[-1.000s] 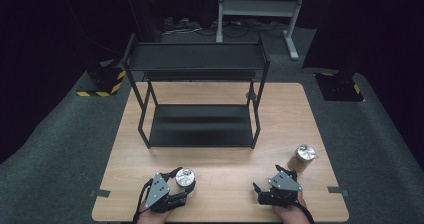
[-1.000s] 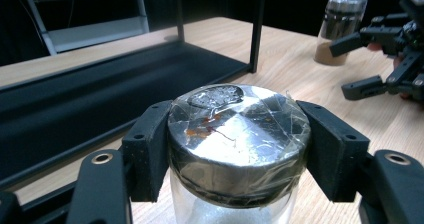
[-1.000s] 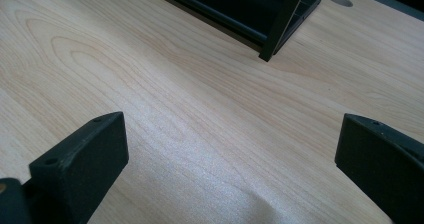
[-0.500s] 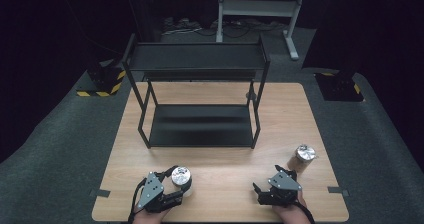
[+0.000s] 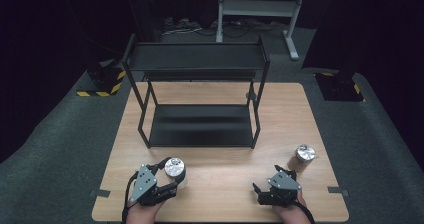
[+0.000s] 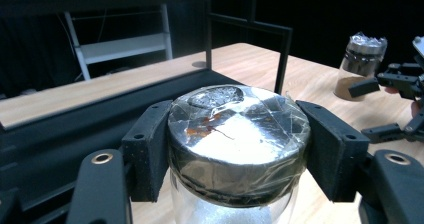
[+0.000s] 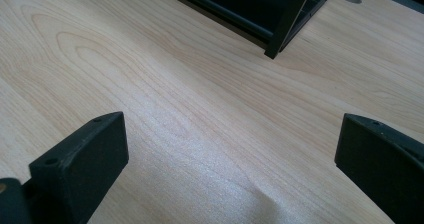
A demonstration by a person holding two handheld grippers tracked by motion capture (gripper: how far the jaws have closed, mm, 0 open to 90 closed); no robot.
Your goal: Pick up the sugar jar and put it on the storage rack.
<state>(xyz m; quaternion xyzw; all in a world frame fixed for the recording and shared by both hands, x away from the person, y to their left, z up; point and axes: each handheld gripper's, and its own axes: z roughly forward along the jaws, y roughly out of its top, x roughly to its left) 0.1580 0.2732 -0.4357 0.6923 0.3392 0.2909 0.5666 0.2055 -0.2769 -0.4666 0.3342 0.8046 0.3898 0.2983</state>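
— Where is the jar, and how do you have it?

— My left gripper (image 5: 172, 183) is clamped on the clear glass jar with the foil-taped lid (image 5: 174, 168), at the near left of the pale wooden counter (image 5: 220, 191). My fingers (image 6: 147, 151) press on both sides just under the lid, I think because the rim there keeps it from slipping down. It stands upright between them.

— And your other hand?

— My right gripper (image 5: 265, 191) rests at the near right with its fingers (image 7: 80, 156) spread wide and nothing between them, only bare wood. A second foil-capped glass jar with brown contents (image 5: 302, 158) stands just beyond it, untouched.

— Where would the jar go?

— My guess is the black two-tier metal rack (image 5: 200, 129) in the middle of the counter; its lower shelf looks free.

— What do the close views add?

— The left gripper view shows the crumpled foil, the reddish stain under the tape (image 6: 200, 130), and the rack's edge close ahead. From above, those details are lost, but the whole layout is plain.
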